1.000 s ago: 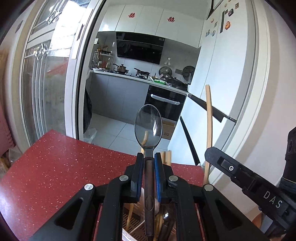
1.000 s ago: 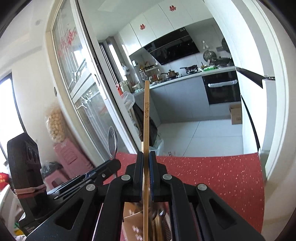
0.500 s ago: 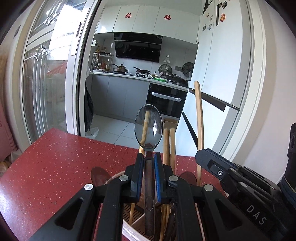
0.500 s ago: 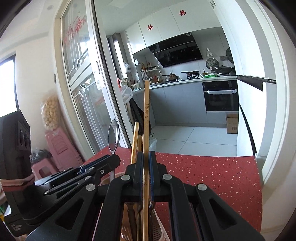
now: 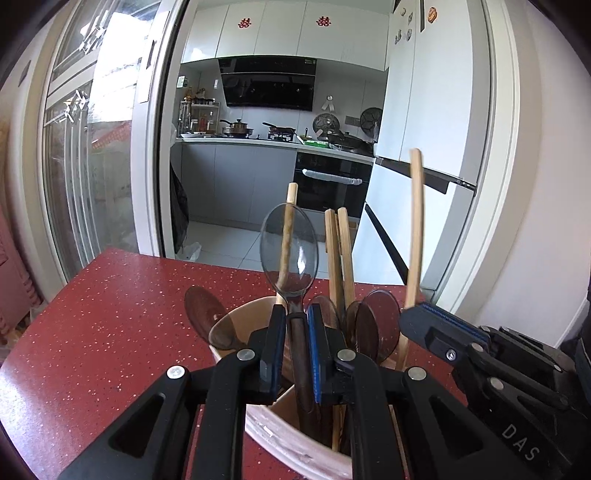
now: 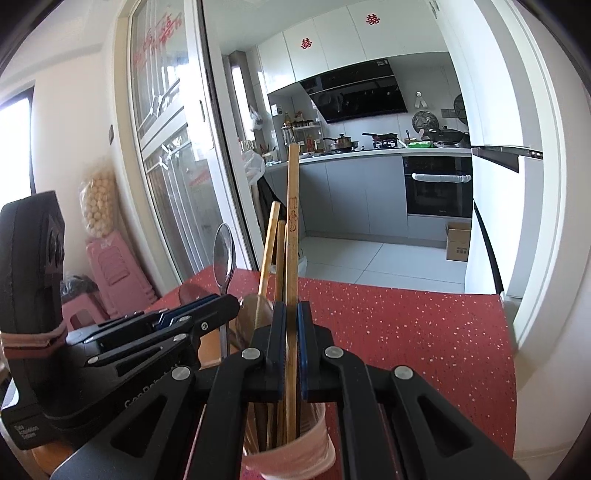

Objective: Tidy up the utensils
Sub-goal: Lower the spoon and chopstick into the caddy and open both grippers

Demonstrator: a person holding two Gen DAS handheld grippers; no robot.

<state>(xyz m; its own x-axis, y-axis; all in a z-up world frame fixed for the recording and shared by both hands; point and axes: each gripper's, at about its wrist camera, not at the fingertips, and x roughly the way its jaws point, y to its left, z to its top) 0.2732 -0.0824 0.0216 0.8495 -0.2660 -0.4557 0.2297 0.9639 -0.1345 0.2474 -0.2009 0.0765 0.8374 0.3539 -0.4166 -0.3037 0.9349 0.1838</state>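
Two hand-held grippers over the utensil cup (image 5: 236,325) on the red worktop (image 5: 110,314).
Left hand-held gripper (image 5: 297,321) clamps a metal spoon (image 5: 289,251) above the cup; right hand-held gripper (image 6: 291,317) clamps a wooden chopstick (image 6: 293,206), lower end inside it.

I'm looking across a red speckled countertop (image 5: 110,332) through an open sliding glass door (image 5: 85,177) into a daylit kitchen. I see white upper cabinets (image 5: 280,33), a black range hood (image 5: 269,88), grey lower units, a built-in oven (image 5: 332,184), a white fridge (image 5: 424,147) and a pale tiled floor (image 6: 369,262).

Both wrist views look closely along their tongs; sharing the utensil cup (image 5: 255,325).
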